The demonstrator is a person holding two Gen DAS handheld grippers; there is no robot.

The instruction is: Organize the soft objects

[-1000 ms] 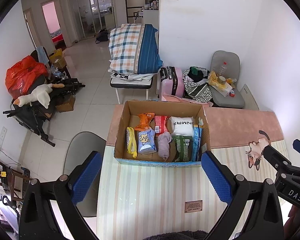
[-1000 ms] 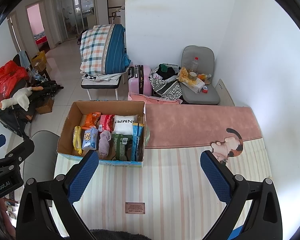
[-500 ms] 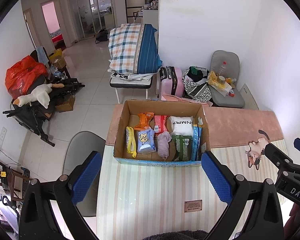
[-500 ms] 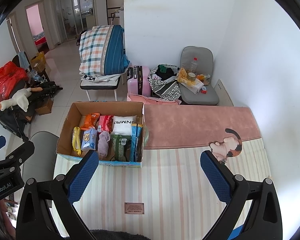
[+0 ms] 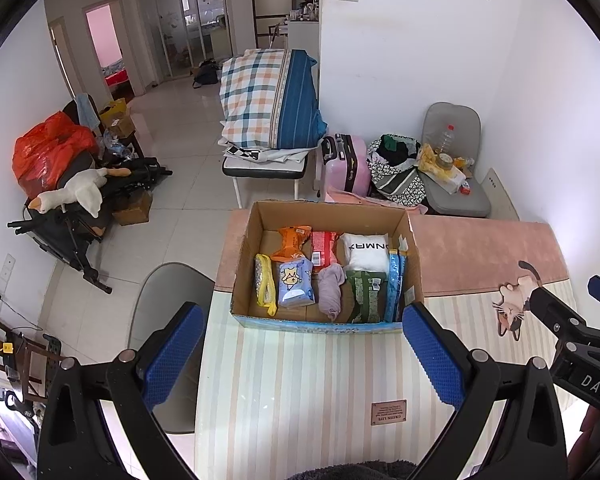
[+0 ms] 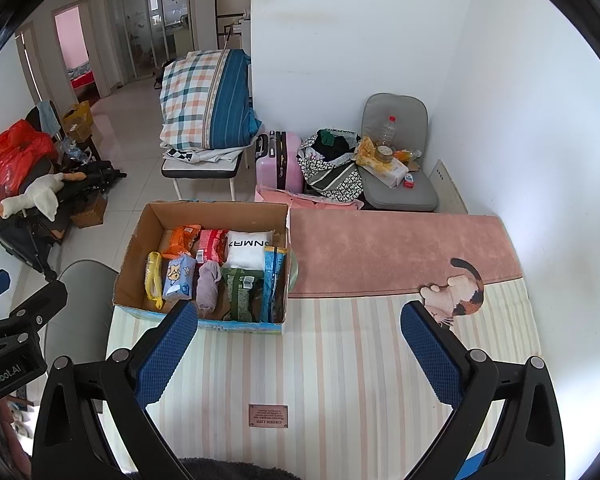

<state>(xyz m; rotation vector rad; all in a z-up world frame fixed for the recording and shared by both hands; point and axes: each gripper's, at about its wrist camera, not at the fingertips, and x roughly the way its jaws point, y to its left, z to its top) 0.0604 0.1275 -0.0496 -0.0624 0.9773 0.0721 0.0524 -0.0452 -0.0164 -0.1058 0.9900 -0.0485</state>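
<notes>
Both the left gripper point(image 5: 300, 344) and right gripper point(image 6: 300, 338) gaped wide, holding nothing, above the striped mat point(image 6: 340, 360); the cardboard box point(image 5: 324, 322) sat at twelve o'clock.

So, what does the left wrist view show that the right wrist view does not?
Only the left wrist view shows the right gripper at its right edge. Only the right wrist view shows the left gripper at its left edge. Both show the cardboard box of soft packs on the striped table mat, the lilac cloth inside, and open jaws.
</notes>
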